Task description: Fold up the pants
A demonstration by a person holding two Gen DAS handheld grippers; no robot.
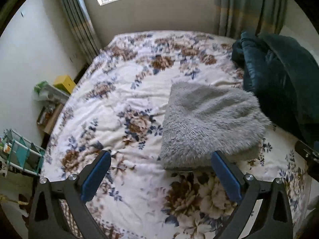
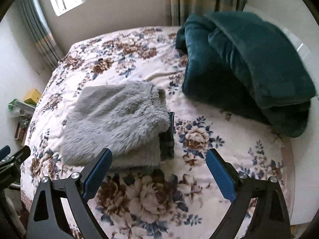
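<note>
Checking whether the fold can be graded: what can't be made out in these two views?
- Grey fuzzy pants: lower layers covered by the top fold, both views.
- Dark item tucked under them, right wrist view: mostly hidden, unidentifiable.
- Bedside clutter, left wrist view: blurred, small.
- Left hand-held gripper and right hand-held gripper: open, bodies cut off by the bottom edge.

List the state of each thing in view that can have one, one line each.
Grey fluffy pants: folded into a stack, lying on the bed.
Left gripper: open, holding nothing.
Right gripper: open, holding nothing.
Teal blanket: loosely folded, heaped on the bed.
Curtains: drawn aside, window uncovered.
</note>
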